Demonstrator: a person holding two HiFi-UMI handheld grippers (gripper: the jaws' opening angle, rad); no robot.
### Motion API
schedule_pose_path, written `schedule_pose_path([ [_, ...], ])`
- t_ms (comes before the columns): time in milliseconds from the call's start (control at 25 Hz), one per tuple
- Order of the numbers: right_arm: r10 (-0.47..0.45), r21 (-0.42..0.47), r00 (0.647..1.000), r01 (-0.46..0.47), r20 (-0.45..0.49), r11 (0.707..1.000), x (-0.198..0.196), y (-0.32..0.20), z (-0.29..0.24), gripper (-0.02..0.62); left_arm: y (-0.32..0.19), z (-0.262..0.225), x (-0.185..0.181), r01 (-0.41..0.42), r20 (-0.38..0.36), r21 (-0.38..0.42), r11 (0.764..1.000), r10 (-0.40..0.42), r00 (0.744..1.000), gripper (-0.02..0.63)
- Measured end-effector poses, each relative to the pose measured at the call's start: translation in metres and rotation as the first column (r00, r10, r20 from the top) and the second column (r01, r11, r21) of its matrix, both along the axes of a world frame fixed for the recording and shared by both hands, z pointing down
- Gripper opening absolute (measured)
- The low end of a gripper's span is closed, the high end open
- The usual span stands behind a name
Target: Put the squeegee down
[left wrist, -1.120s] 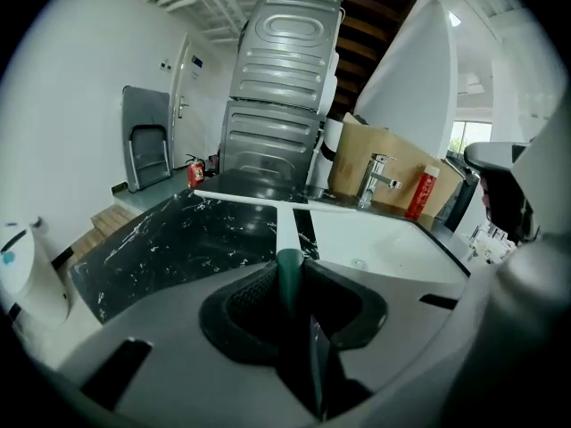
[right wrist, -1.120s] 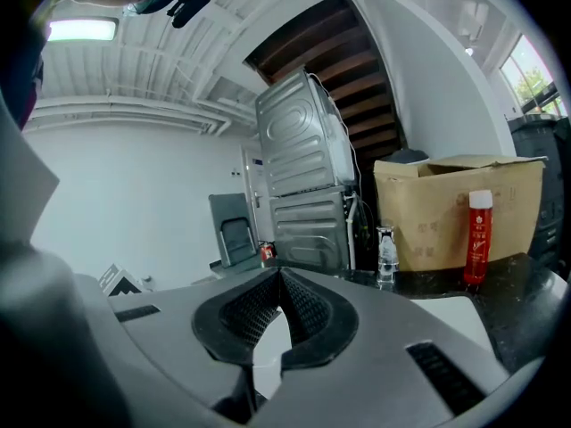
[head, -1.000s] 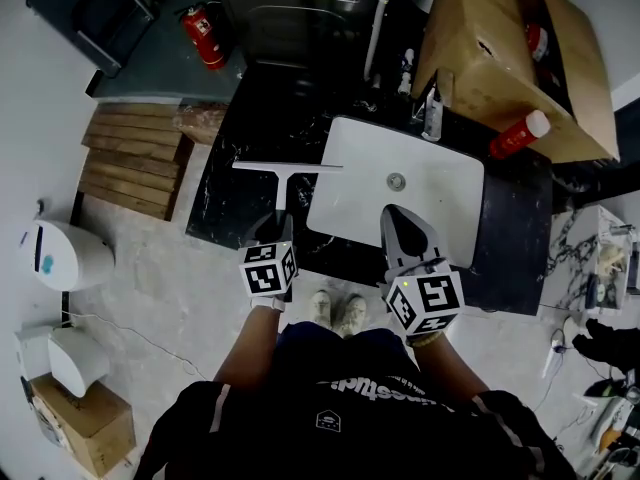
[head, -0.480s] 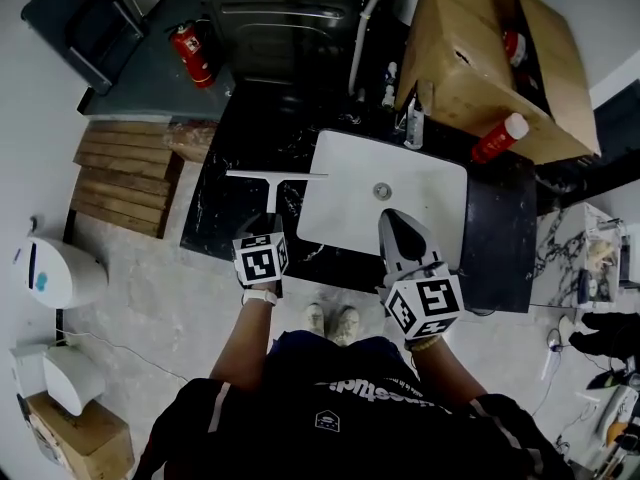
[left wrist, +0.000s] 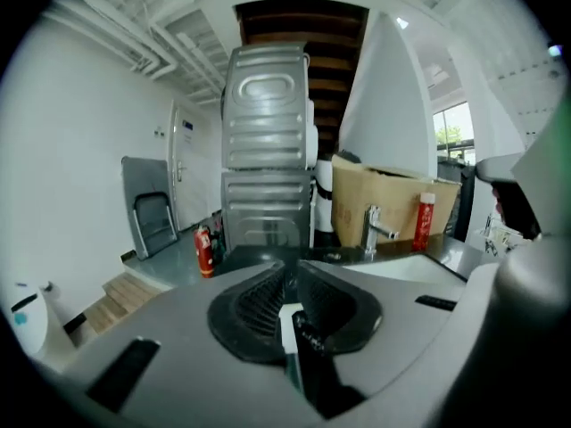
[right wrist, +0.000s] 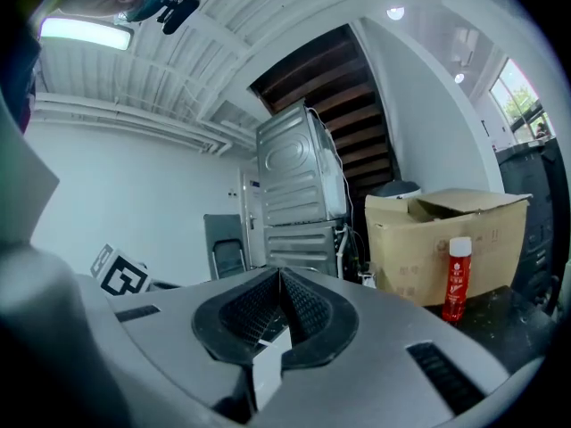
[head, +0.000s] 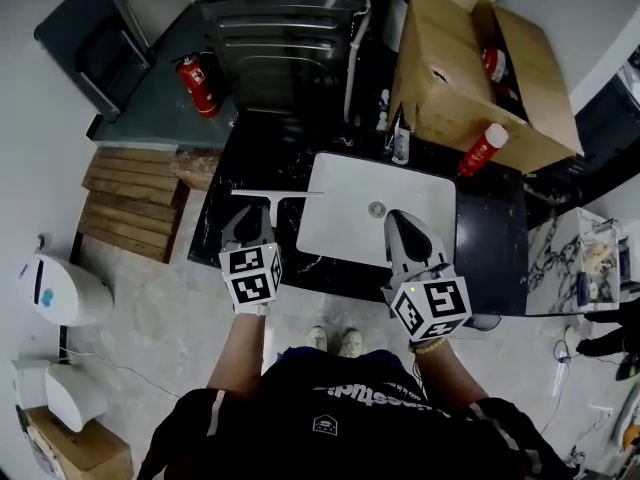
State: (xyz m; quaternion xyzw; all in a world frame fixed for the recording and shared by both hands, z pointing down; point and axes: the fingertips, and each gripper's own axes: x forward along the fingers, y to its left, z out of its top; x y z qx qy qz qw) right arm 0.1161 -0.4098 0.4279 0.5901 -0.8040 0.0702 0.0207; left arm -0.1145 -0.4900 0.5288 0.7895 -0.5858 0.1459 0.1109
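Observation:
The squeegee [head: 274,196] lies flat on the black counter [head: 250,148], left of the white sink [head: 340,183], its pale blade crosswise and its handle pointing toward me. My left gripper [head: 251,216] hovers above the handle's near end, apart from it. In the left gripper view that left gripper [left wrist: 287,271] points out over the counter, with a narrow slit between the jaws, which are closing on nothing. My right gripper [head: 394,216] hangs over the sink's front edge. In the right gripper view the right gripper [right wrist: 278,275] has its pads pressed together and empty.
A faucet [head: 400,140] stands behind the sink. An open cardboard box [head: 470,68] with a red spray can [head: 480,150] leaning on it sits at the back right. A metal appliance [head: 280,23], a fire extinguisher [head: 200,83] and wooden steps [head: 135,193] lie to the back and left.
The left gripper has come off the squeegee handle and risen; the squeegee stays on the counter. The right gripper has also risen a little.

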Motion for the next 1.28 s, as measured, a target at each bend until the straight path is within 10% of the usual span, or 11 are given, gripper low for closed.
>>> schedule_pose_path([
  [360,0.065,0.164,0.998,-0.066,0.015,0.984,0.049,0.029,-0.092,0.038,0.043,-0.176,0.087,-0.222,-0.081,0.386,0.896,0.272,0.959,0.012],
  [680,0.163,0.19,0.987,-0.163,0.017,0.968,0.092,0.065,-0.104,0.038,0.073,-0.183,0.162,-0.347,-0.163,0.403,0.847,0.44,0.883,0.012],
  [1280,0.169,0.184,0.985,-0.162,-0.022,0.97,0.098,0.073,-0.102,0.038,0.083,-0.195,0.184,-0.388,-0.152,0.438,0.811,0.492,0.857,0.012],
])
